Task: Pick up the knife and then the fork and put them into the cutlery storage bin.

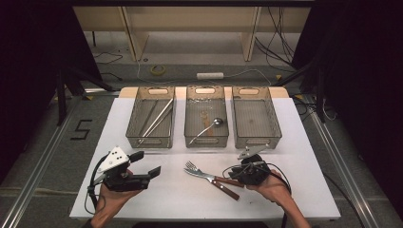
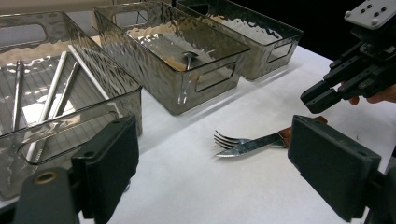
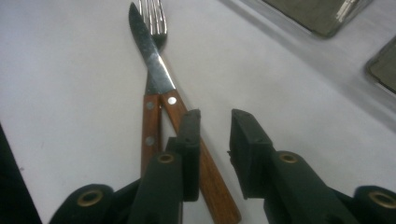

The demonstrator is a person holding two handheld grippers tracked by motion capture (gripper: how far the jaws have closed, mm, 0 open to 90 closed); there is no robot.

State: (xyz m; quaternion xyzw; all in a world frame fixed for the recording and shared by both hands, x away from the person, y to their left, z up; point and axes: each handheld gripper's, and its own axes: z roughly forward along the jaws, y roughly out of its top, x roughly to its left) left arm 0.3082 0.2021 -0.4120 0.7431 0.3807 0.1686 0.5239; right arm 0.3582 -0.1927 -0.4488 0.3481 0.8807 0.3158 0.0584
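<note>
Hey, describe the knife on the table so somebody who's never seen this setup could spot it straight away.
On the white table, three clear bins stand in a row at the far side. In front of the middle bin, by the right gripper, a knife and a fork lie crossed. The knife has the plain pointed blade and riveted wooden handle; the fork ends in tines.

Knife (image 3: 156, 70) and fork (image 3: 152, 14): steel, with reddish-brown wooden handles and silver rivets. Counter (image 1: 157, 199) was white. Bins (image 2: 182, 56) were smoky grey with a rippled texture. Right gripper (image 3: 215, 126) was black.
</note>
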